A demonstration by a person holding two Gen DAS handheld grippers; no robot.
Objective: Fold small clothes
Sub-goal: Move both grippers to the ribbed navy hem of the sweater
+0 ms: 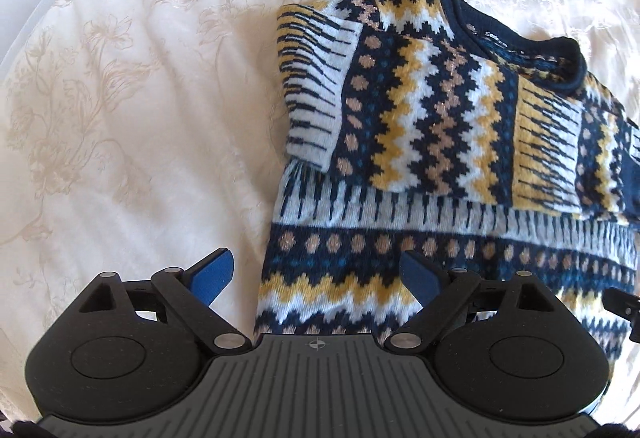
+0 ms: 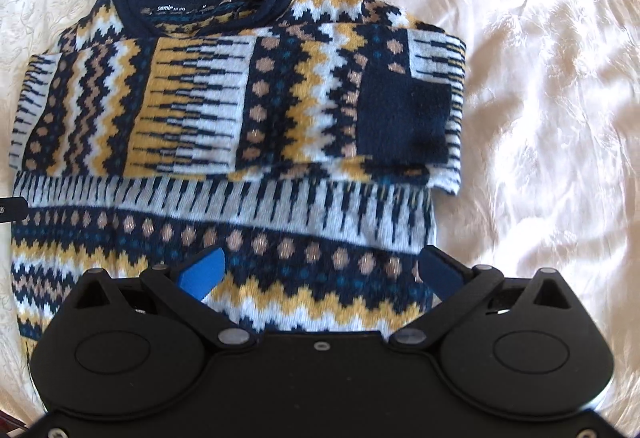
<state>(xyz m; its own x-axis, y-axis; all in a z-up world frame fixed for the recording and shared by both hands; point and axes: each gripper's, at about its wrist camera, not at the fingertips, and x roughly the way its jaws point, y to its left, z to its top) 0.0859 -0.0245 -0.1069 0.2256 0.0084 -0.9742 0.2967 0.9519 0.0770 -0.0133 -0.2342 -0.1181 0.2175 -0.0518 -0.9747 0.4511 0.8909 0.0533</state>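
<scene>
A patterned knit sweater (image 2: 224, 142) in navy, yellow, white and tan lies flat on a cream floral bedspread (image 1: 120, 118), both sleeves folded across the chest. The left gripper (image 1: 318, 274) hangs over the sweater's left edge, jaws spread wide with nothing between the blue pads (image 1: 214, 276). The right gripper (image 2: 322, 272) hangs over the lower body of the garment, likewise spread and empty. Only the right wrist view shows the navy cuff (image 2: 404, 122) of the upper folded sleeve and the whole navy collar (image 2: 208, 4) with its printed label. Only the left wrist view shows the broad bare bedspread left of the sweater.
</scene>
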